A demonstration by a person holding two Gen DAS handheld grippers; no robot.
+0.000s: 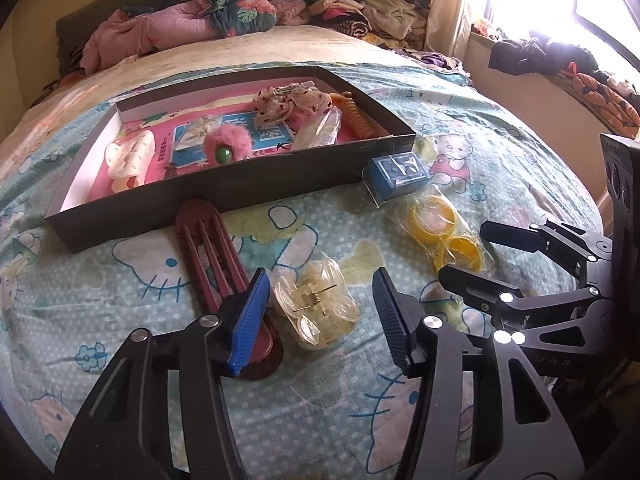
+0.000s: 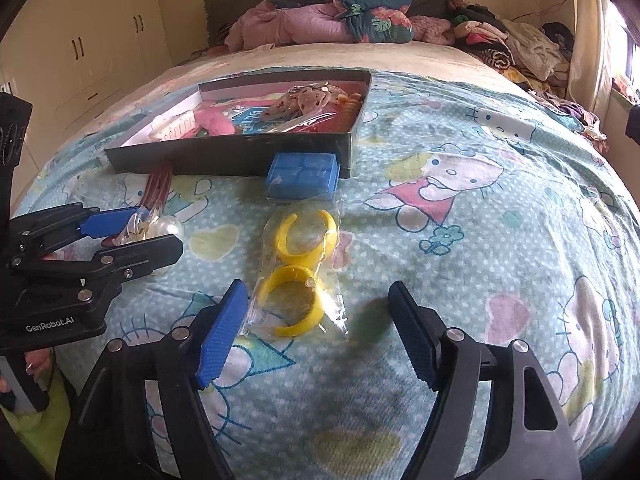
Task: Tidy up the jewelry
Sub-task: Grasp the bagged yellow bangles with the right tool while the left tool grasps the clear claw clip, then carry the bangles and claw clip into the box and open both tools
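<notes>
A clear yellowish hair claw clip in a bag point(image 1: 314, 306) lies on the bedsheet between the open fingers of my left gripper point(image 1: 320, 312). A dark red barrette point(image 1: 222, 264) lies just left of it. A bag with two yellow bracelets point(image 2: 298, 268) lies between and just ahead of the open fingers of my right gripper point(image 2: 316, 328); the bag also shows in the left wrist view point(image 1: 440, 228). A blue box point(image 2: 302, 176) rests against the dark tray point(image 1: 224, 192), which holds several hair accessories. Both grippers are empty.
The bed has a Hello Kitty sheet point(image 2: 460, 208). Pillows and piled clothes point(image 2: 360, 16) lie at the headboard. A wardrobe point(image 2: 92, 40) stands at left. A window sill with clothes point(image 1: 560, 60) is at right.
</notes>
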